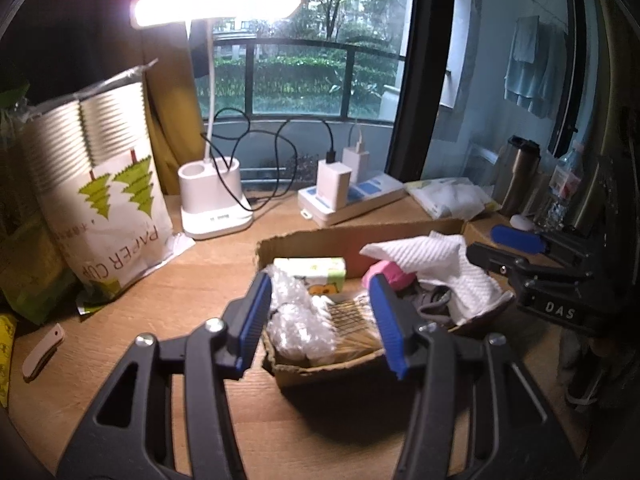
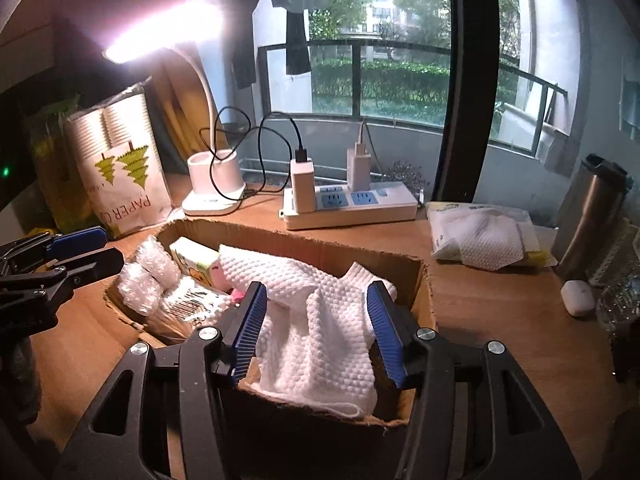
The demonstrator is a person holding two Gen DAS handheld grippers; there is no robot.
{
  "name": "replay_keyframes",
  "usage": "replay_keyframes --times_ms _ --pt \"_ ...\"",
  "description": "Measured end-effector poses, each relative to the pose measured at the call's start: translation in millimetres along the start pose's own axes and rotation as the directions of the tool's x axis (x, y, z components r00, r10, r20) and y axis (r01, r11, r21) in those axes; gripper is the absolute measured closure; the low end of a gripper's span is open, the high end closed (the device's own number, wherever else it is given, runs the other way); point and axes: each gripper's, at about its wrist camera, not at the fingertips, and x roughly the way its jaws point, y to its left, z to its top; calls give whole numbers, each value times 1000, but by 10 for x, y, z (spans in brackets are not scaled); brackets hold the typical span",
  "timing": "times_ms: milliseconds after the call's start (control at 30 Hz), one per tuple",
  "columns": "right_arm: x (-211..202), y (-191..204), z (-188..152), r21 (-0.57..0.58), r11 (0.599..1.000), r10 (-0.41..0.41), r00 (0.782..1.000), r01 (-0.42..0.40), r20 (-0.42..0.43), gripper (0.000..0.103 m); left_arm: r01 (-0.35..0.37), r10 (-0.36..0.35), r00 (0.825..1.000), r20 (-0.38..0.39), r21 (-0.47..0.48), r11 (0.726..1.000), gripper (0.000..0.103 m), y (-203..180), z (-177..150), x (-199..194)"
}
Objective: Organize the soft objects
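A cardboard box point(image 1: 320, 240) point(image 2: 304, 244) stands on the wooden desk. In it lie a white textured cloth point(image 1: 440, 268) point(image 2: 320, 328), bubble wrap point(image 1: 296, 320) point(image 2: 148, 276), a tissue pack point(image 1: 316, 272) point(image 2: 196, 260), a pink item point(image 1: 386, 272) and a bundle of sticks point(image 1: 352, 320). The cloth hangs over the box's near rim in the right wrist view. My left gripper point(image 1: 320, 316) is open above the box's near end, holding nothing. My right gripper point(image 2: 316, 328) is open, its pads on either side of the cloth without pinching it.
A lit desk lamp point(image 1: 212, 200) point(image 2: 212, 188), a paper cup bag point(image 1: 104, 184) point(image 2: 120, 168), a power strip with chargers point(image 1: 352, 196) point(image 2: 352, 204), a pack of white cloths point(image 2: 484, 236), a steel tumbler point(image 2: 592, 216), an earbud case point(image 2: 578, 298) and a folding knife point(image 1: 42, 354) stand around the box.
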Motion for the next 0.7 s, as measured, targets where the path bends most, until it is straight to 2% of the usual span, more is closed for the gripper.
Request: replay_keyframes --times_ms 367,400,500,700 --pt "-371 79 -25 -10 1000 -8 999 8 35 48 8 -9 999 42 6 1000 49 -113 -36 -339" --pt "-403 88 -28 -10 1000 -10 999 10 37 48 9 -9 999 45 3 1000 48 -122 -46 -370" --pt "-518 104 -61 -6 1000 -13 999 14 46 48 17 -17 998 60 -3 1000 29 -140 -72 -479" --pt "-711 155 -126 -4 1000 -20 998 20 58 48 25 -25 995 92 0 1000 28 -195 -95 -710"
